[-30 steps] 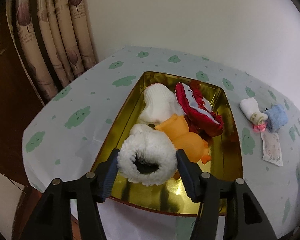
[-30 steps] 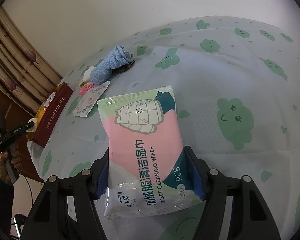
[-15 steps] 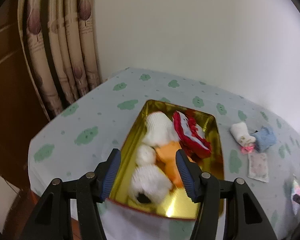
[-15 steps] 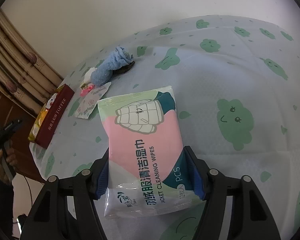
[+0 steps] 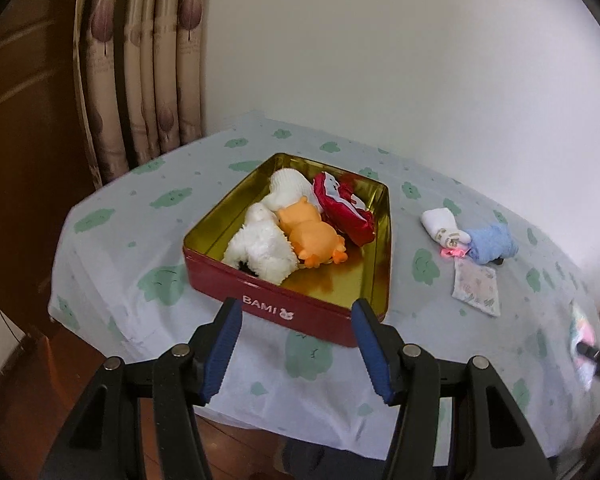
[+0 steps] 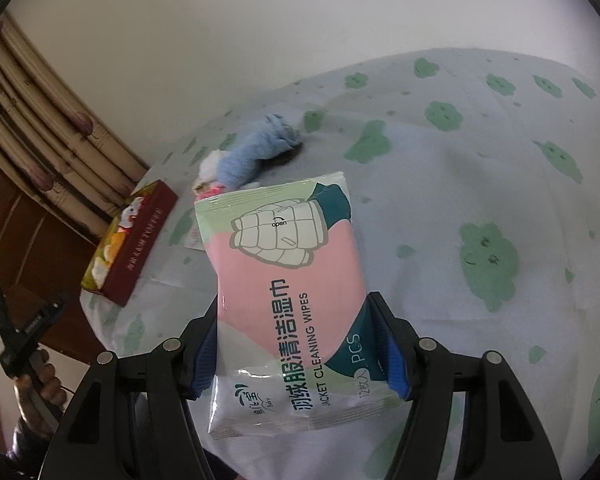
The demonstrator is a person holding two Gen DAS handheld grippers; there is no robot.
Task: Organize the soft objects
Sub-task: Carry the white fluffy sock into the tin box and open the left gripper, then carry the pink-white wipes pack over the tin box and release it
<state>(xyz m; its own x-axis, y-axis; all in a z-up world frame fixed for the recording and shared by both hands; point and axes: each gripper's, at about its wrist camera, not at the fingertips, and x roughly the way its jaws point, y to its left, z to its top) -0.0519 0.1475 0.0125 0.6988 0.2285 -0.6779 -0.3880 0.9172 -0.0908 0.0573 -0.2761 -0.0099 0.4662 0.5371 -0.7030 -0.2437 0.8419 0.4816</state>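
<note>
A red tin (image 5: pixel 284 304) with a gold inside stands on the cloud-print tablecloth. In it lie a white fluffy toy (image 5: pixel 260 248), an orange toy (image 5: pixel 312 236), a white knitted piece (image 5: pixel 288 190) and a red fabric item (image 5: pixel 340 208). My left gripper (image 5: pixel 296 308) is open and empty, just short of the tin's near wall. My right gripper (image 6: pixel 296 320) is shut on a pink and green wipes pack (image 6: pixel 284 280), held tilted above the table. The tin (image 6: pixel 140 240) also shows at the left of the right wrist view.
A white sock (image 5: pixel 440 224), a blue towel roll (image 5: pixel 492 242), a pink clip (image 5: pixel 452 253) and a flat sachet (image 5: pixel 476 286) lie right of the tin. Curtains (image 5: pixel 148 80) hang behind the table's left corner. A hand (image 6: pixel 40 384) holds the other gripper past the table edge.
My left gripper let go of the white fluffy toy in the tin and drew back to the tin's near side. My right gripper rose a little with the wipes pack.
</note>
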